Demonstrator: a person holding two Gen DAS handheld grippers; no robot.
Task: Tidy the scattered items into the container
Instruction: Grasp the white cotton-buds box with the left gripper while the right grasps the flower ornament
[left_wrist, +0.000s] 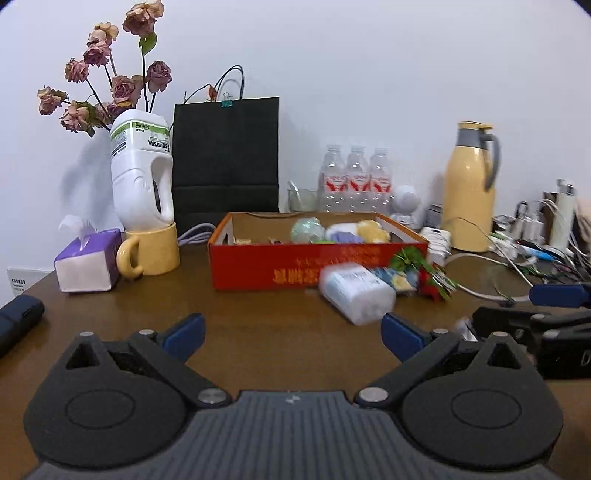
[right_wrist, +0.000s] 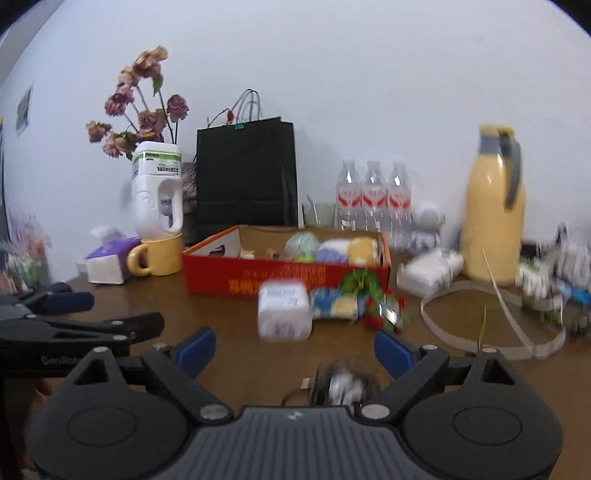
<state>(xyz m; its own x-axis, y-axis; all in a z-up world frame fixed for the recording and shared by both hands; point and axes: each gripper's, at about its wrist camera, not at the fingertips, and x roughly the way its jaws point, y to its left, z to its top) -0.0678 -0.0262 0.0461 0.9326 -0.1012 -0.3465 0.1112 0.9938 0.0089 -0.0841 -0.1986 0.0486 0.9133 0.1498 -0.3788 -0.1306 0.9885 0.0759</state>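
Observation:
A red cardboard box (left_wrist: 266, 267) (right_wrist: 221, 273) stands on the brown table and holds several soft items. In front of it lie a white plastic packet (left_wrist: 356, 295) (right_wrist: 283, 314), a blue and yellow packet (left_wrist: 393, 278) (right_wrist: 334, 307) and a red and green sprig (left_wrist: 424, 275) (right_wrist: 373, 299). A small dark and white item (right_wrist: 343, 386) lies between my right gripper's fingers, close to the camera. My left gripper (left_wrist: 293, 338) is open and empty, short of the white packet. My right gripper (right_wrist: 295, 349) is open and empty.
A purple tissue box (left_wrist: 88, 260), a yellow mug (left_wrist: 151, 253) bearing a white jug, a black paper bag (left_wrist: 225, 158), three water bottles (left_wrist: 356, 177) and a yellow thermos (left_wrist: 471, 188) stand behind. Cables (left_wrist: 517, 258) lie at the right.

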